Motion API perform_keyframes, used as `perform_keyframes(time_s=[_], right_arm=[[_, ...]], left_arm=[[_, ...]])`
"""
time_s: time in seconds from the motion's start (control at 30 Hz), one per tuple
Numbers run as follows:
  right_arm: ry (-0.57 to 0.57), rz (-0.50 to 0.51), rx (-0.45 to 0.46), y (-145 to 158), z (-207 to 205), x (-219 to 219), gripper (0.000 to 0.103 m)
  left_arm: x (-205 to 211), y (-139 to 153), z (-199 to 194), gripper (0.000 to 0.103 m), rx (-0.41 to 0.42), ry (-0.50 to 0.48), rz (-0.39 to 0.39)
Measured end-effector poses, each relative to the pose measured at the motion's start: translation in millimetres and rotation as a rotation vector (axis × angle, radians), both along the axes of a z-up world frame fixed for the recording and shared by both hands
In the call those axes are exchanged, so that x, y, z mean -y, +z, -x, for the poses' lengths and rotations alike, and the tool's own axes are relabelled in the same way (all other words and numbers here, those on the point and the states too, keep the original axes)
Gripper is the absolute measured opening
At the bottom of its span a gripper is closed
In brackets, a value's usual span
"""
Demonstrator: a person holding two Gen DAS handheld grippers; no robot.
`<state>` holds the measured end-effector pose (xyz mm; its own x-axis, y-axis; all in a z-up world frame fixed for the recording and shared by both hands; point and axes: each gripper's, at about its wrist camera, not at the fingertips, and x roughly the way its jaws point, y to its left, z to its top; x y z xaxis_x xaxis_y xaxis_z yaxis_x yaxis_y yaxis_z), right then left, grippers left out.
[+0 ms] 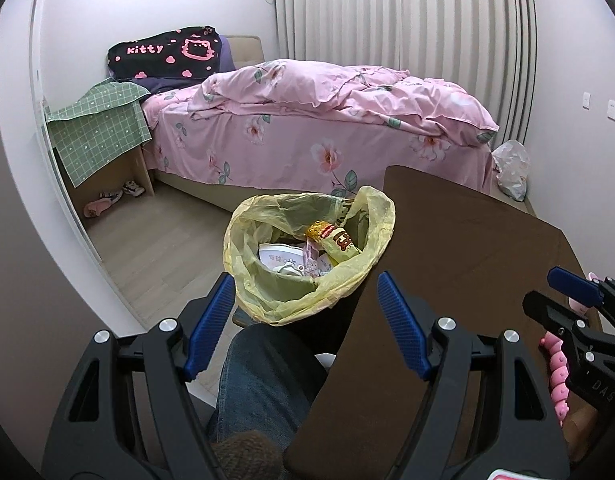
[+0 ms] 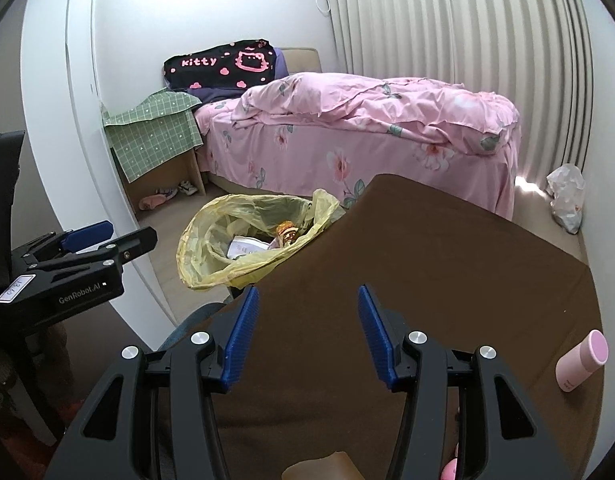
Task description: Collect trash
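Observation:
A bin lined with a yellow plastic bag [image 1: 307, 248] stands on the floor by the brown table's corner; it also shows in the right wrist view [image 2: 247, 236]. Inside lie a yellow snack wrapper [image 1: 335, 242] and white and pink packets [image 1: 285, 258]. My left gripper [image 1: 305, 320] is open and empty, just short of the bin's near rim. My right gripper [image 2: 305, 334] is open and empty over the brown table [image 2: 447, 264]. The right gripper shows at the right edge of the left wrist view [image 1: 563, 296].
A pink cylindrical bottle [image 2: 581, 360] lies on the table at the right. A pink bumpy object [image 1: 557, 372] sits near the right gripper. A bed with pink floral bedding [image 1: 327, 120] is behind. A white plastic bag [image 1: 511, 170] lies on the floor. My jeans-clad leg [image 1: 259, 380] is below.

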<state>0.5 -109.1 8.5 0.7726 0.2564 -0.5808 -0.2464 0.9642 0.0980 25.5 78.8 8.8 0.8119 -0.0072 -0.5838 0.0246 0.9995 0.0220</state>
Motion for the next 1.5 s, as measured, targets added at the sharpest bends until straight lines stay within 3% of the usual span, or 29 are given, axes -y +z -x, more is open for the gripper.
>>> perform_keyframes(time_s=[0.47,1.5], right_arm=[[-0.031,-0.001,0.009,-3,2,12,0.049],[-0.045,-0.001,0.015,-1,6,17,0.049]], left_arm=[[22,-2,1,0.070,0.008,-0.048,-0.029],[19,-5,1,0.070,-0.006,-0.080,-0.027]])
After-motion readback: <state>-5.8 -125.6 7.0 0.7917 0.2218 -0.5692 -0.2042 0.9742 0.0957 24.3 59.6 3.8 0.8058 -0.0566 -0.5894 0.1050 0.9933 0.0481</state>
